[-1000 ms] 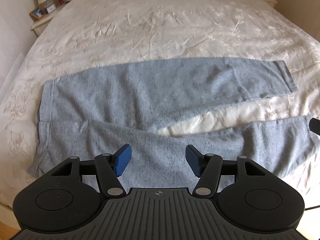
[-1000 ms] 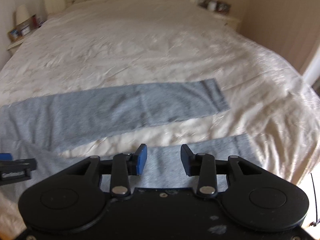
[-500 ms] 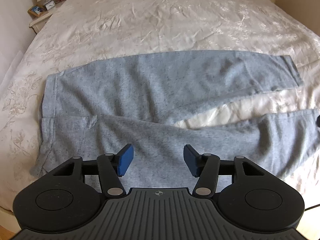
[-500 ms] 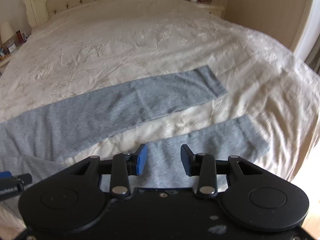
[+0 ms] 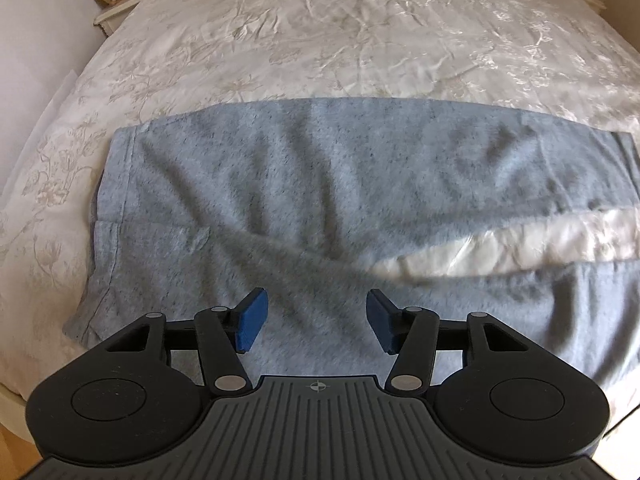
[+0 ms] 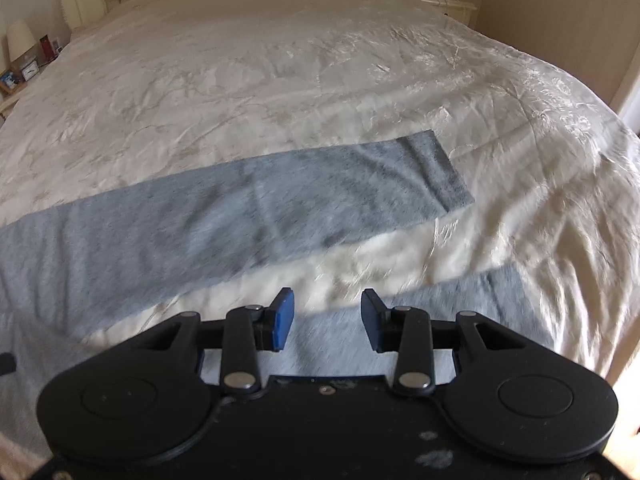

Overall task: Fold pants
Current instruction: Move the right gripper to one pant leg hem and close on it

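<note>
**Both grippers poised over the near trouser leg**

Across the cream bedspread (image 5: 360, 40) the grey sweatpants (image 5: 320, 184) lie flat, waistband to the left, the two legs splayed to the right with a wedge of bedding showing between them. From where I stand, the left gripper (image 5: 313, 320) hangs over the hip end of the near leg, fingers set moderately wide with nothing between them but the cloth below. The right gripper (image 6: 326, 322) hovers further down that same near leg (image 6: 460, 300), fingers likewise apart and empty; neither looks to be touching the fabric yet.

The step in hand, I would judge, is taking the near leg to fold it over onto the far leg (image 6: 280, 200). To do that well, each gripper should pinch the near edge only, catching both layers of that leg but none of the slippery bedspread beneath (it looks quick to bunch). Both hands ought then to lift and carry together, so the leg goes over straight and its cuff lands on the far cuff (image 6: 440, 172).

Some things escape me. The near edge of the leg is hidden under both gripper bodies, so just where the pads would bite is unclear. The near cuff is blurred in the right view and cut off in the left.
</note>
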The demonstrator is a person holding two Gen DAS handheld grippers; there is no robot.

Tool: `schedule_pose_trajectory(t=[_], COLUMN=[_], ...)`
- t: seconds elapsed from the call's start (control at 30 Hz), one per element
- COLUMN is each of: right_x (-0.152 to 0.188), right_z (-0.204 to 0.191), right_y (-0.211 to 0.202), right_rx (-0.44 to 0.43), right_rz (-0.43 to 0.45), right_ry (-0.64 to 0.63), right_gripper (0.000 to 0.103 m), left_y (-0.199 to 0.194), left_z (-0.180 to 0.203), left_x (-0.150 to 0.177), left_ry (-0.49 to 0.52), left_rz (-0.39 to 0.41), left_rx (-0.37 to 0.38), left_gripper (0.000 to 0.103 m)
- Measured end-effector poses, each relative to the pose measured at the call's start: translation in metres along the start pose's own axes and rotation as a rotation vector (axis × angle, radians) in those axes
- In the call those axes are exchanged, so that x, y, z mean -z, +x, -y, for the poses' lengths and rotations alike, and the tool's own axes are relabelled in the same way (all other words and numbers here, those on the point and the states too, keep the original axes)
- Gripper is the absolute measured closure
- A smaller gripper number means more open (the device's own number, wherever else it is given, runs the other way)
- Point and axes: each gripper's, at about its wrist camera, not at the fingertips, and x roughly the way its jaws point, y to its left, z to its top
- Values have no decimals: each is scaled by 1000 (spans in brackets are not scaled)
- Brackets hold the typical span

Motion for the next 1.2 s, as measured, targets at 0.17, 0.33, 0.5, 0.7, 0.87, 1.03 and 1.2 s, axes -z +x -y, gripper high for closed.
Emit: schedule_pose_trajectory(t=[0.17, 0.33, 0.5, 0.7, 0.87, 1.03, 1.2], right_x=[-37, -77, -116, -147, -155, -164, -171], right_z=[30, 51, 59, 53, 46, 40, 28], right_y=[41, 85, 131, 172, 190, 212, 236], right_rx=[3, -19, -52, -129, -154, -174, -227], right_rz=[2, -13, -25, -50, -38, -36, -12], right_ry=[-12, -45, -70, -114, -167, -200, -293], right_gripper=[64, 64, 63, 63, 63, 63, 63], left_y=[5, 14, 19, 32, 35, 31, 31], left_z=[21, 39, 44, 42, 40, 41, 44], left_x=[-19, -33, -41, -40, -39, -43, -47], left_ry=[-43, -75, -118, -161, -175, -198, -201], left_rz=[-1, -19, -51, -115, -142, -135, -123], left_rx=[-14, -38, -64, -110, -144, -159, -170], left_gripper=[50, 50, 50, 50, 51, 51, 51])
